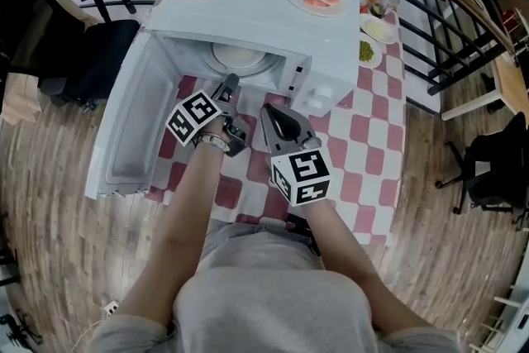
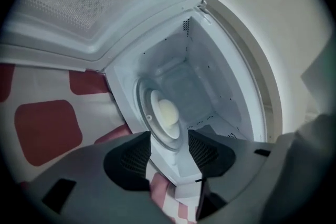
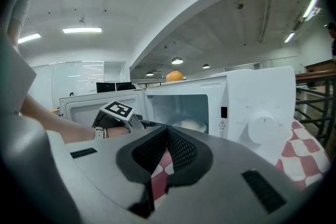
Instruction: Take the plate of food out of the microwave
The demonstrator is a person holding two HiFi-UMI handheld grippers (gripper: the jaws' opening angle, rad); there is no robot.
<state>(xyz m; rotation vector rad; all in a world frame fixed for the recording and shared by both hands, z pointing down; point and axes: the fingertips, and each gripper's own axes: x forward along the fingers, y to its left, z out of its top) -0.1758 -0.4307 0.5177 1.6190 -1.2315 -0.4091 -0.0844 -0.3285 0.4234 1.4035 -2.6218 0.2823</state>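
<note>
Our left gripper (image 1: 226, 85), jaws apart and empty, faces the microwave (image 1: 273, 21) mouth; the plate (image 2: 164, 113) lies straight ahead inside. Our right gripper (image 1: 275, 118), closed, hangs farther out.

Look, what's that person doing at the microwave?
A person holds tongs in each hand in front of a white microwave whose door hangs wide open. The left tongs are open and empty, pointed into the oven at the plate of food, which sits inside untouched. The right tongs are shut and empty, held just outside. The plate has not been taken out yet.
</note>
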